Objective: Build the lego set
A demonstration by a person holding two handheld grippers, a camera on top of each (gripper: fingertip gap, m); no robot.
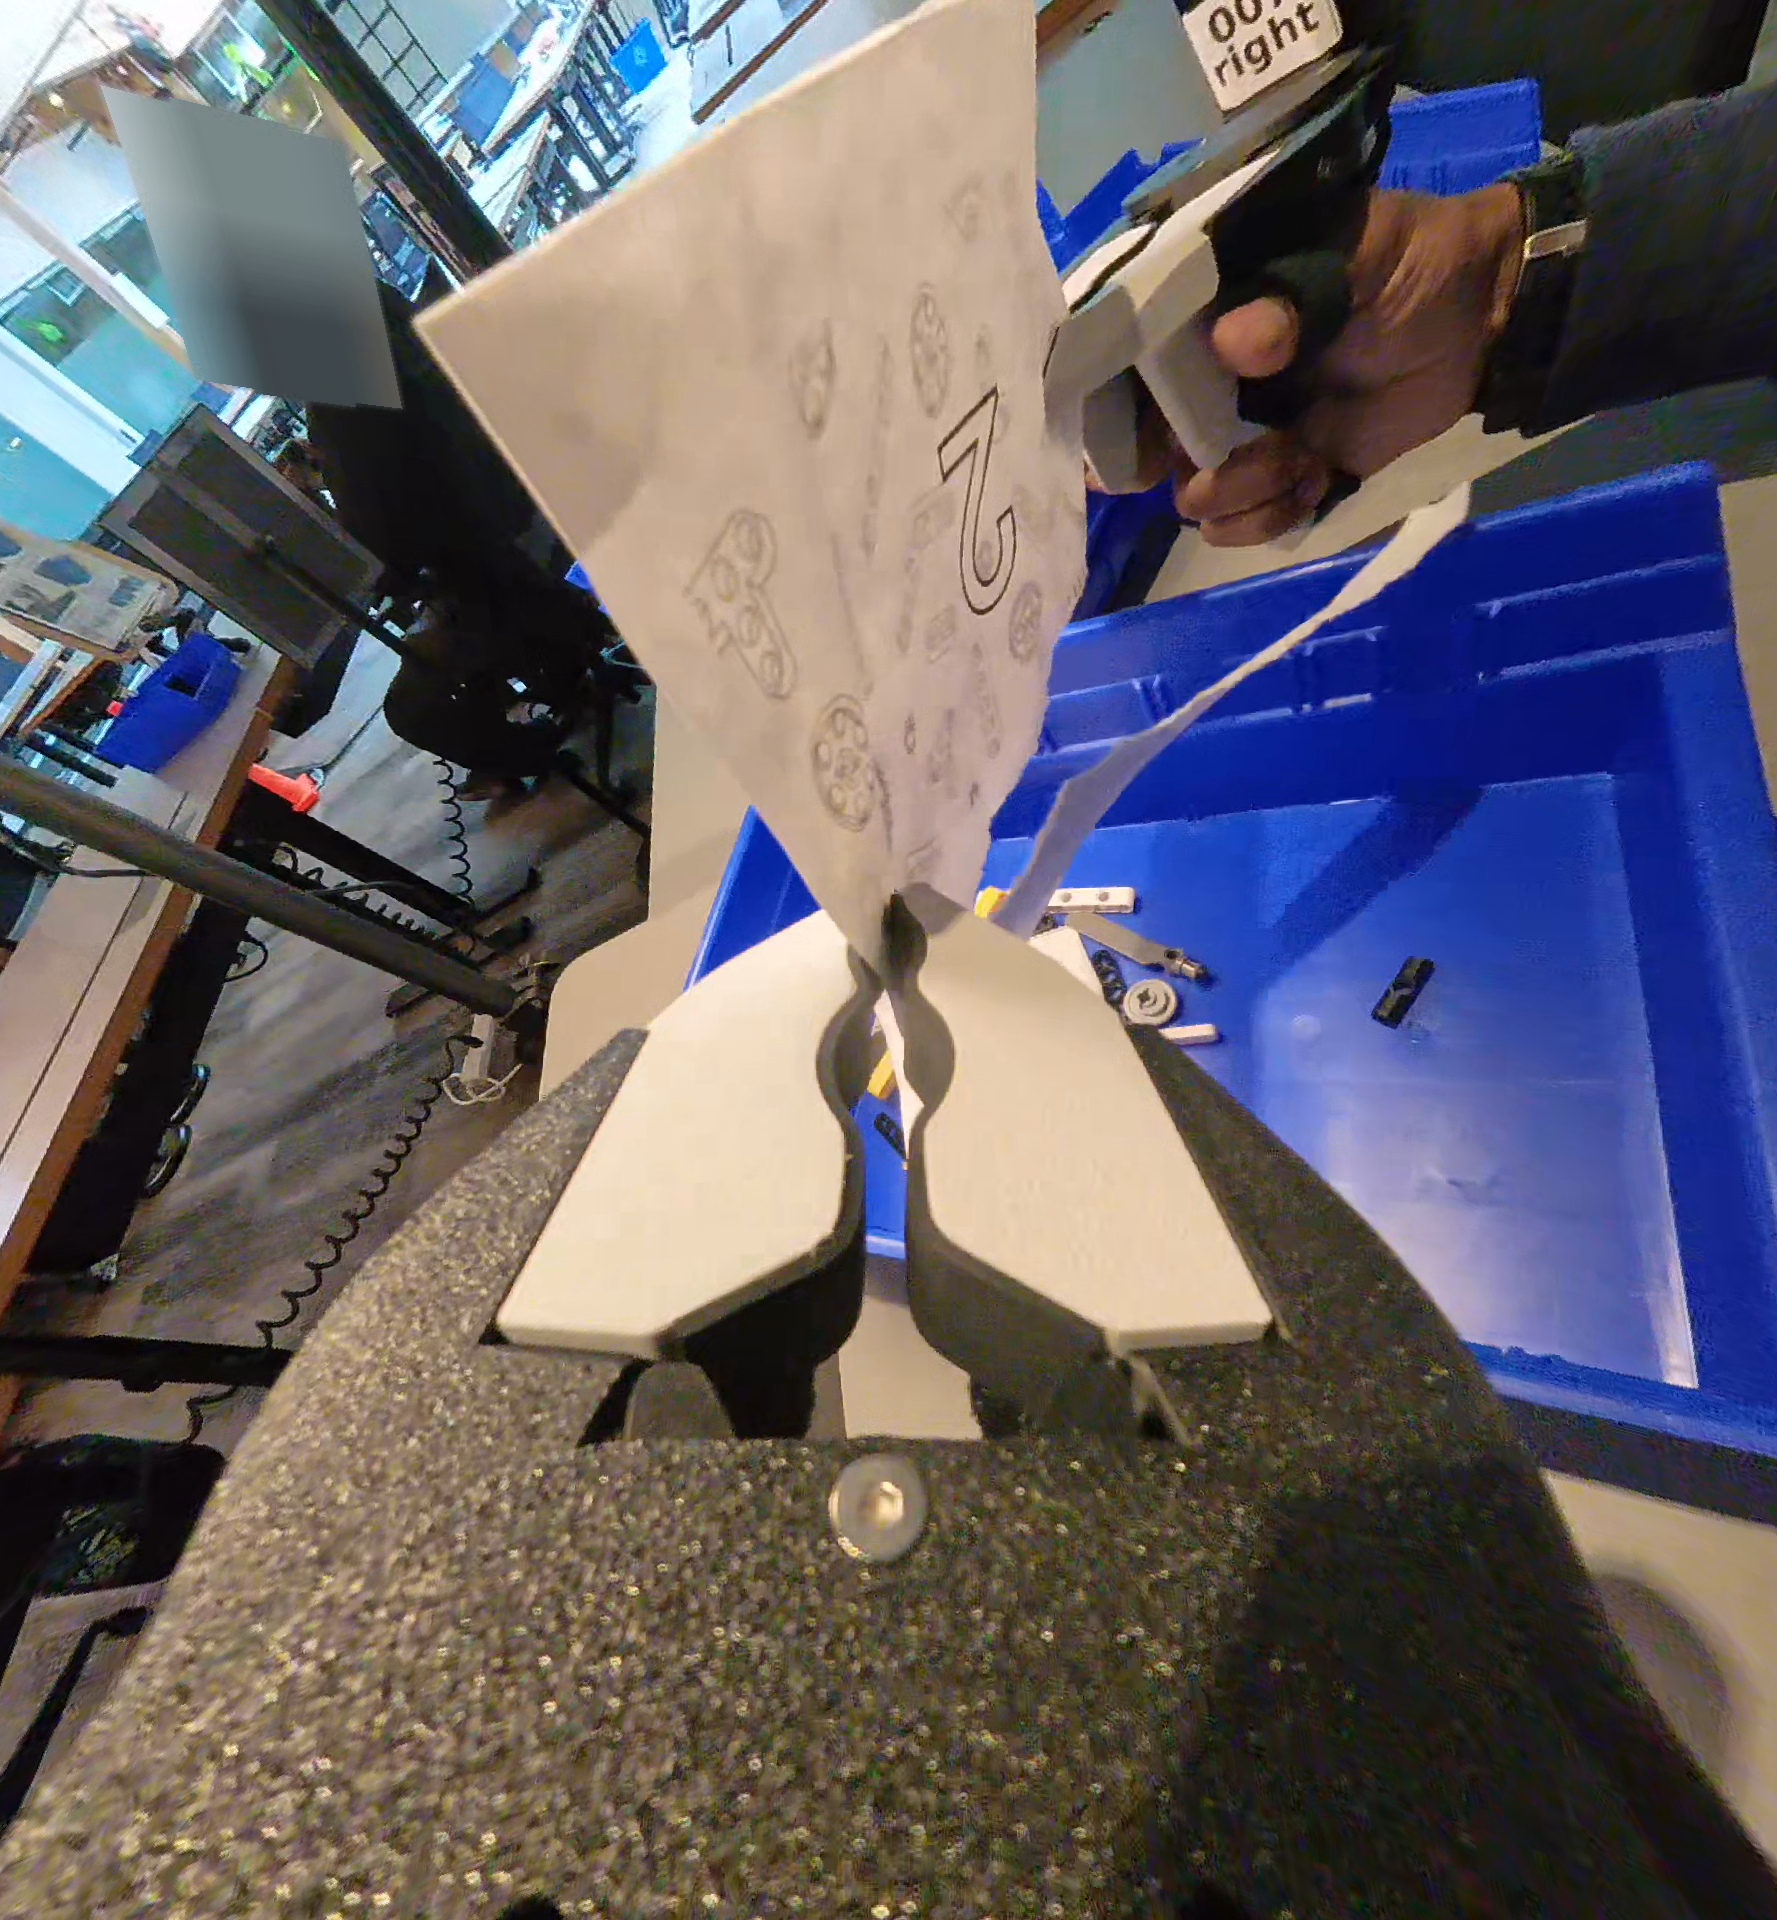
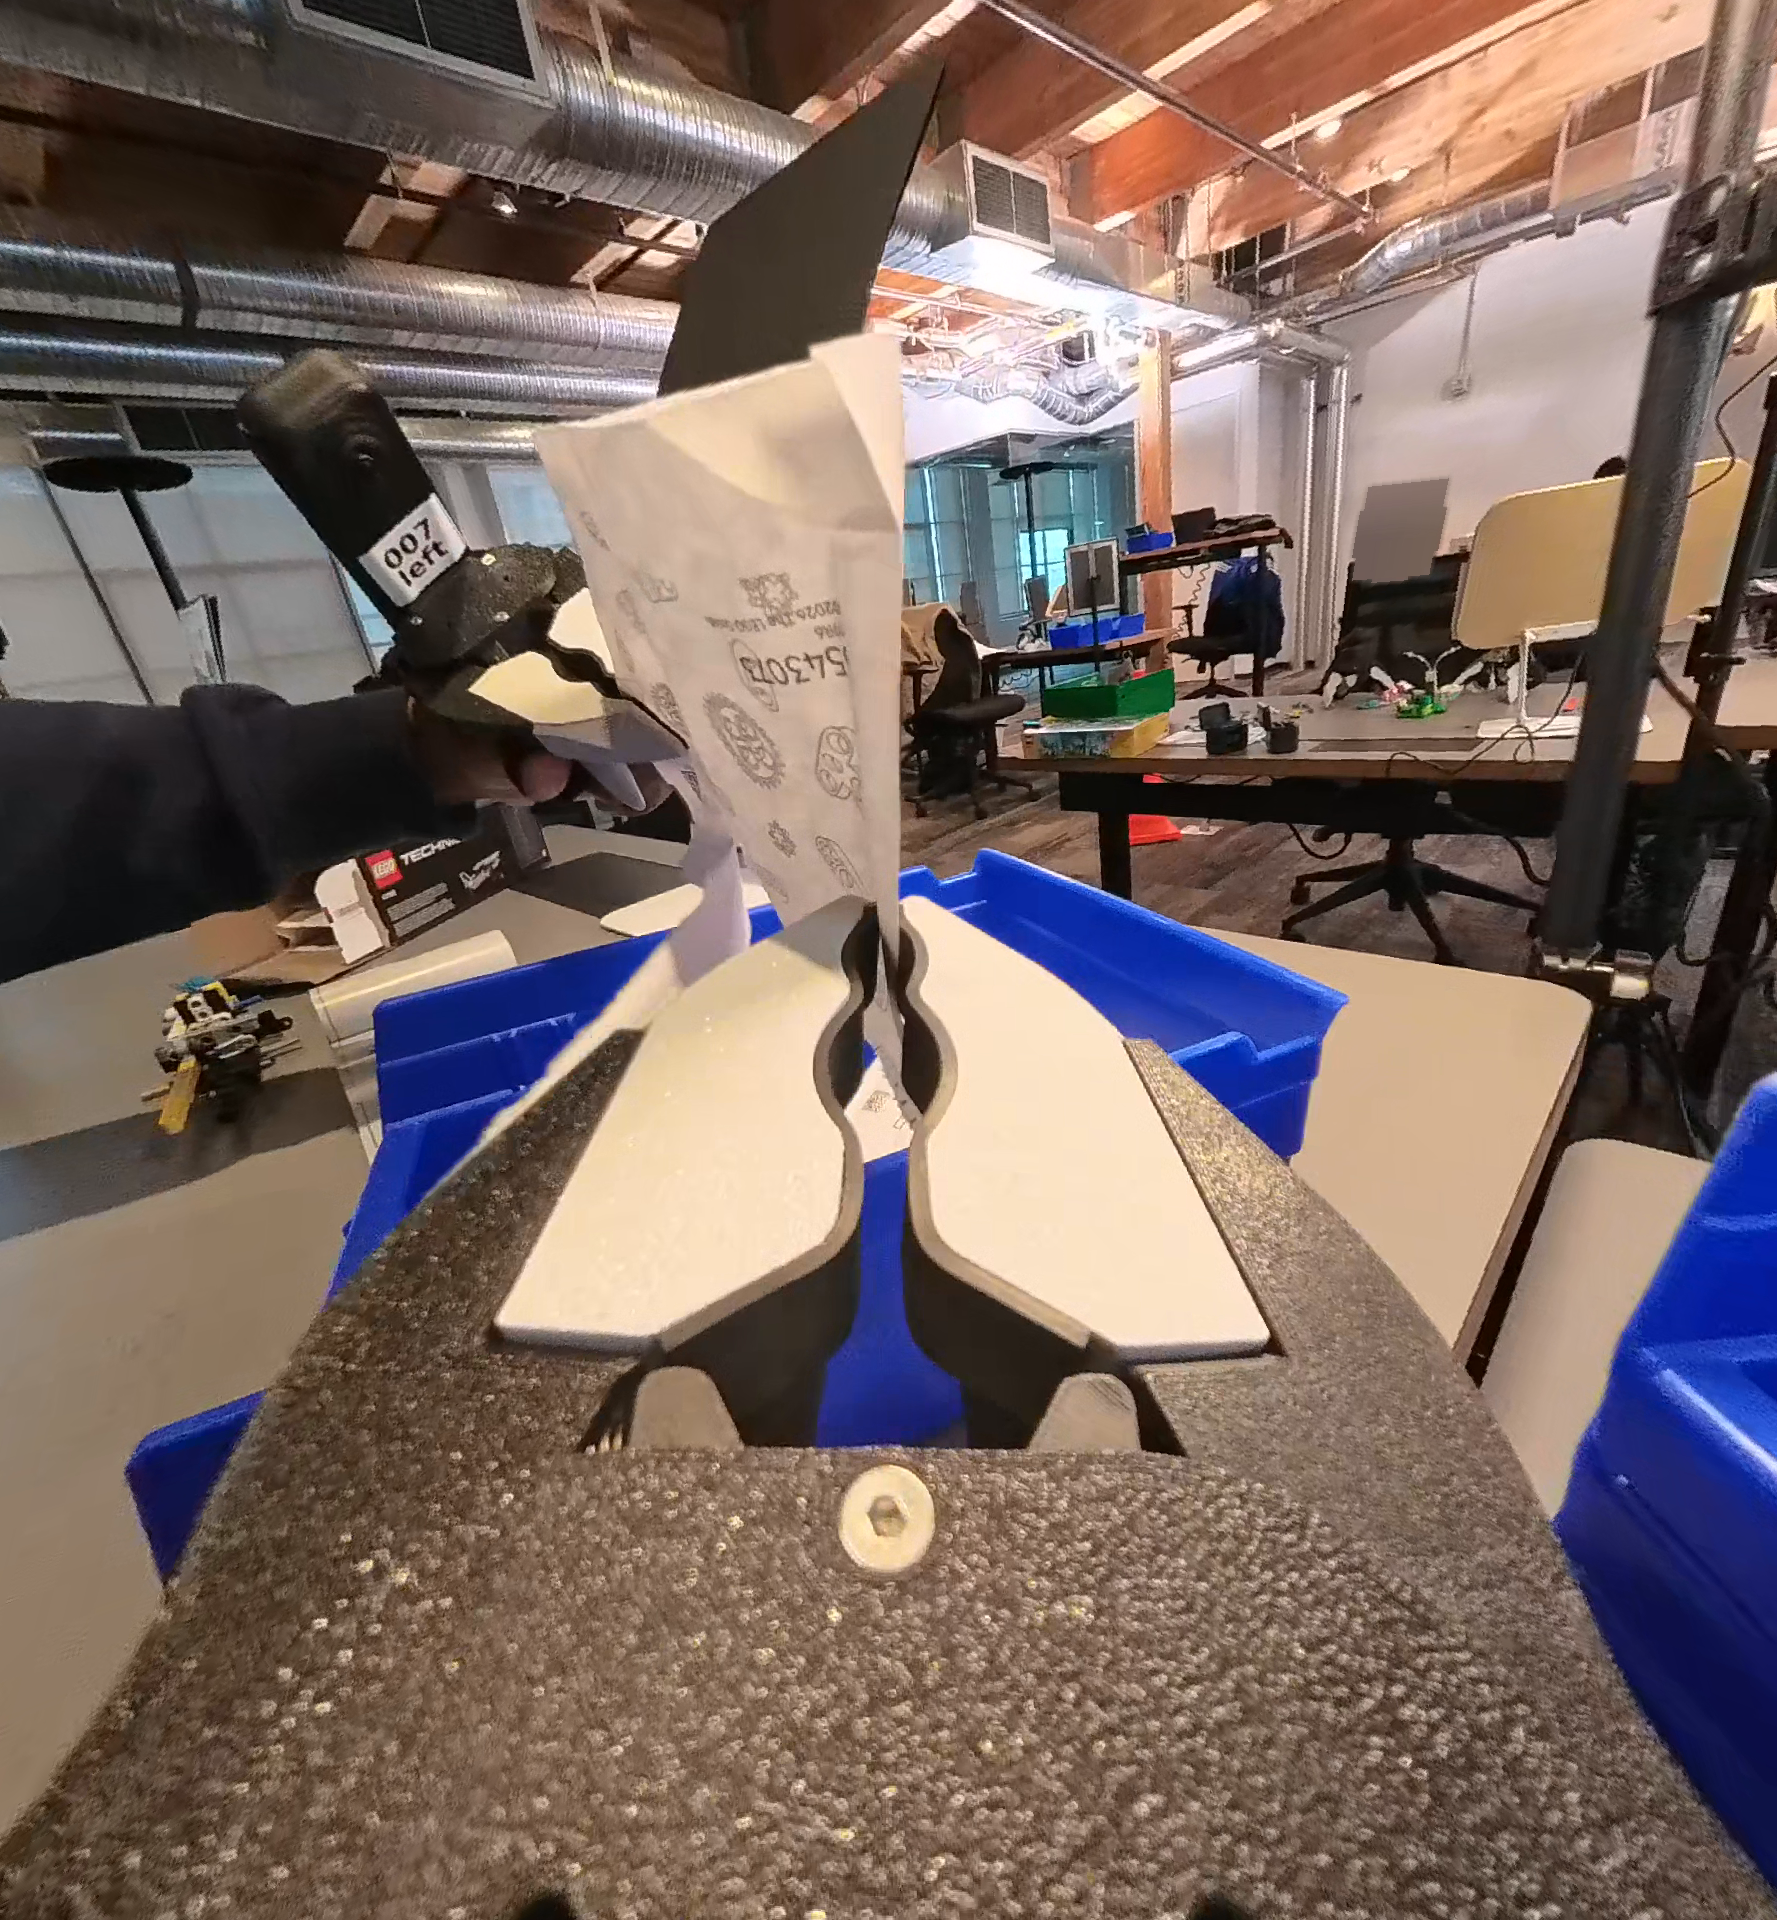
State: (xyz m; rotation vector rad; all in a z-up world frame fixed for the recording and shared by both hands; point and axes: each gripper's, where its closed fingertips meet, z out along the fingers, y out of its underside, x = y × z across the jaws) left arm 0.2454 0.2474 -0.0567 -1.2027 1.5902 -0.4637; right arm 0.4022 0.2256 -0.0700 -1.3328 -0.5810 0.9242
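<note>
A white paper parts bag [image 1: 822, 468] printed with grey brick outlines hangs between both grippers over a blue bin [image 1: 1549, 727]. My left gripper [image 1: 899, 912] is shut on the bag's lower corner. My right gripper [image 1: 1071, 353] pinches the bag's far edge. A torn paper strip [image 1: 1227, 675] dangles from the bag toward the bin. Several loose grey, black and yellow Lego pieces [image 1: 1144, 966] lie on the bin floor. In the right wrist view my right gripper [image 2: 879, 920] is shut on the bag [image 2: 759, 644], and my left gripper [image 2: 671, 738] grips its other side.
A partly built Lego model [image 2: 214, 1039] stands on the grey table [image 2: 84, 1299] at the left, with an opened Lego box [image 2: 416, 883] behind it. The blue bin [image 2: 1123, 966] lies under the bag. A second blue bin [image 2: 1715, 1403] stands at the right. A metal post [image 2: 1642, 623] rises at the table's right edge. Some 15 cm of space lies between my two pairs of fingers. From either gripper's tips it is about 40 cm to the metal post [image 2: 1642, 623].
</note>
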